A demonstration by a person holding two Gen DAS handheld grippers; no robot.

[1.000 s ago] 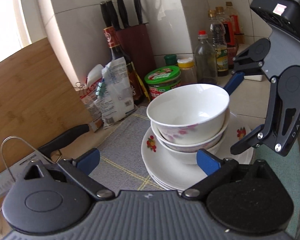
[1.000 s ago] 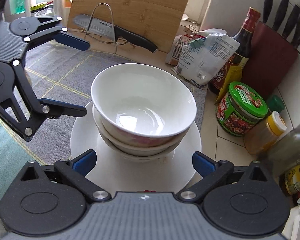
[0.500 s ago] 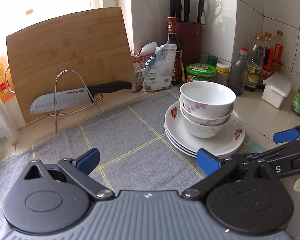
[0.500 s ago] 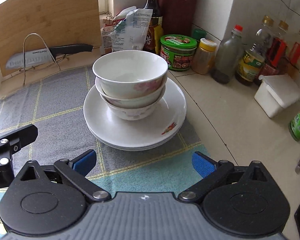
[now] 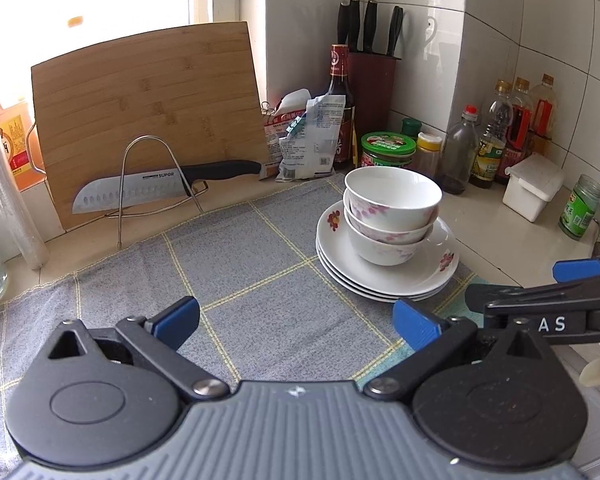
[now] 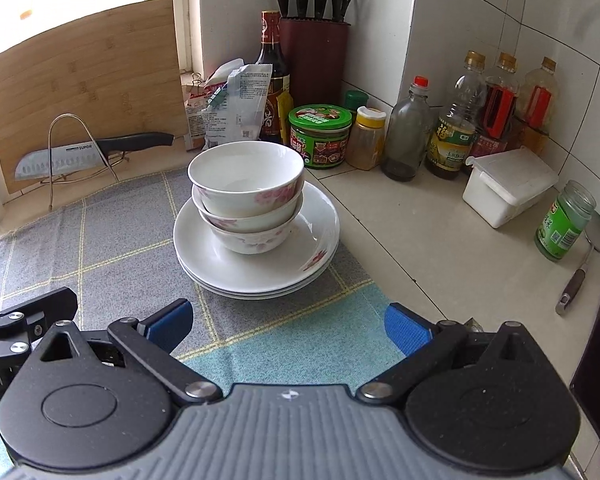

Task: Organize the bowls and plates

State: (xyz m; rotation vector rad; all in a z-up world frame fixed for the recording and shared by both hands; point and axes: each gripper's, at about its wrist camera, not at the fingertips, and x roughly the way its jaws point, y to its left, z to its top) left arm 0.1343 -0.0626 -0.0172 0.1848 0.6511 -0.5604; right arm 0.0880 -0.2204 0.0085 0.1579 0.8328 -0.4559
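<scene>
- Blue pads (image 5: 176,316) on my left gripper (image 5: 296,320) stand wide apart; nothing between them, nothing touched. It hovers over the grey cloth (image 5: 260,264).
- Right gripper (image 6: 286,322): jaws spread just as wide, empty, above the cloth's teal edge, short of the plates (image 6: 260,268).
- Each gripper shows at the side of the other's view: right one (image 5: 556,308) low at the right edge, left one (image 6: 24,316) low at the left edge. Neither touches the crockery.
- Three bowls (image 6: 246,184), white with pink flowers, nested upright, sit centred on the plates.
- Plates: a stack of white ones, three rims countable, on the cloth near its right edge, beside bare counter (image 6: 440,240).
- Behind the stack: green-lidded jar (image 6: 320,136), knife block (image 6: 314,56), bottles (image 6: 452,136).
- Cutting board (image 5: 148,120) leans at the back left, with a knife (image 5: 160,188) on a wire stand before it.
</scene>
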